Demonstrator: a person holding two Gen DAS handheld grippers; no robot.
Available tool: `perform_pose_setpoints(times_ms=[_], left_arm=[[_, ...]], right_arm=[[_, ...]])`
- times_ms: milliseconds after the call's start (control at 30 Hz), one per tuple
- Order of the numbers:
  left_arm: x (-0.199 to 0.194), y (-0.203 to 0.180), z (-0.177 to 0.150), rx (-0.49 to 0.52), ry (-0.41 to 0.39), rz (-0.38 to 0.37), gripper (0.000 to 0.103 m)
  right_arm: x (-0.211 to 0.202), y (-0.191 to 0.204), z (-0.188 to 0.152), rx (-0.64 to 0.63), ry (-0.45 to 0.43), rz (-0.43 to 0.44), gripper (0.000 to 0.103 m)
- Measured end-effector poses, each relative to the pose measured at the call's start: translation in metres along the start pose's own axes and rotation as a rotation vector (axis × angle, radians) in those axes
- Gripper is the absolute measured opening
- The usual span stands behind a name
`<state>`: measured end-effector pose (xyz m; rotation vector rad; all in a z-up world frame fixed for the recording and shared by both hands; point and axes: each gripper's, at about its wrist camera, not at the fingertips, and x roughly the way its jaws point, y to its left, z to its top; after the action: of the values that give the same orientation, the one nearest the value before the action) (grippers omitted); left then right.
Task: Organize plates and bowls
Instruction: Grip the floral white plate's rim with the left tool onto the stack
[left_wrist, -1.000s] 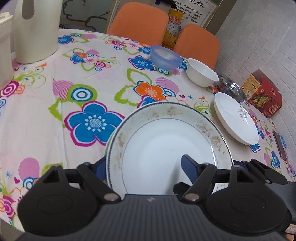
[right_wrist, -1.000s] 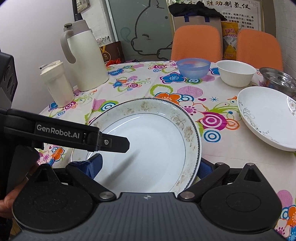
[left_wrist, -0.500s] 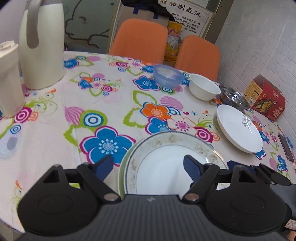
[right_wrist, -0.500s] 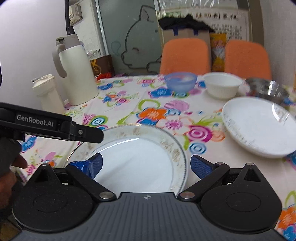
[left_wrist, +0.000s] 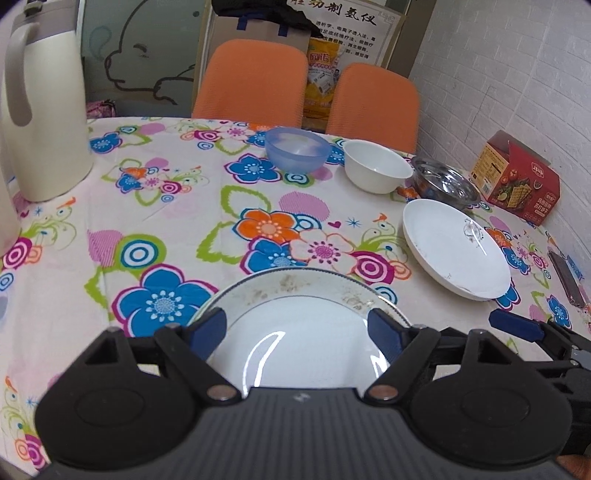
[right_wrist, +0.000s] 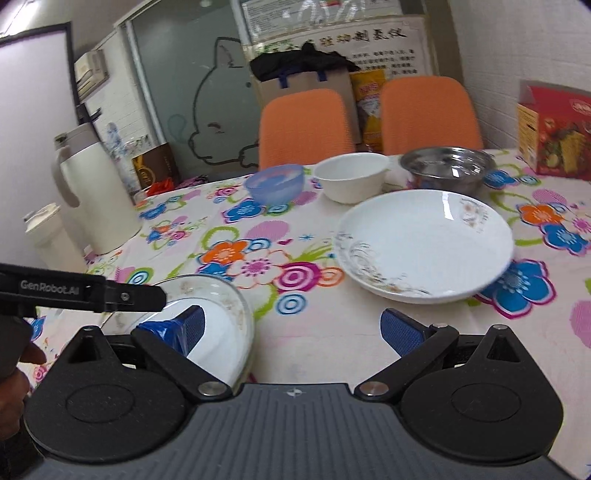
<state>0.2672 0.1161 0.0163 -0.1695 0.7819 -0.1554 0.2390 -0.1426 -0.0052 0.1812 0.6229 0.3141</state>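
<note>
While both claws stood spread, the left claw (left_wrist: 297, 328) hung over the patterned plate (left_wrist: 295, 325) — gripping nothing. The right claw (right_wrist: 291, 328) faced the white plate (right_wrist: 424, 243) on the worktop (right_wrist: 314, 339).

Bare cloth (left_wrist: 177, 206) centre; bowls (left_wrist: 376, 170), white plate (left_wrist: 454, 251) crowd right; jug (left_wrist: 40, 122) left.

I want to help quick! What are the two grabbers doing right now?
Left gripper: open, fingers either side of the gold-rimmed plate, holding nothing.
Right gripper: open, empty, over the flowered tablecloth beside that plate.
</note>
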Motion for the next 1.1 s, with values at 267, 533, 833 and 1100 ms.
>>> perform_pose_setpoints(times_ms=[267,533,833,1100], left_arm=[[0.016,-0.041,0.009,0.065,0.009,-0.001,0.082],[0.04,-0.073,0.018,0.116,0.049,-0.002,0.082],[0.075,-0.099,0.054,0.134,0.112,-0.082,0.082],[0.157,-0.132,0.098,0.21,0.227,-0.121,0.082]], right_arm=[[-0.019,-0.067,0.003,0.168,-0.04,-0.128,0.089],[-0.02,-0.106,0.003,0.214,-0.049,-0.133,0.089],[0.0,-0.129,0.03,0.164,-0.024,-0.133,0.089],[0.061,-0.13,0.055,0.025,0.087,-0.175,0.089]])
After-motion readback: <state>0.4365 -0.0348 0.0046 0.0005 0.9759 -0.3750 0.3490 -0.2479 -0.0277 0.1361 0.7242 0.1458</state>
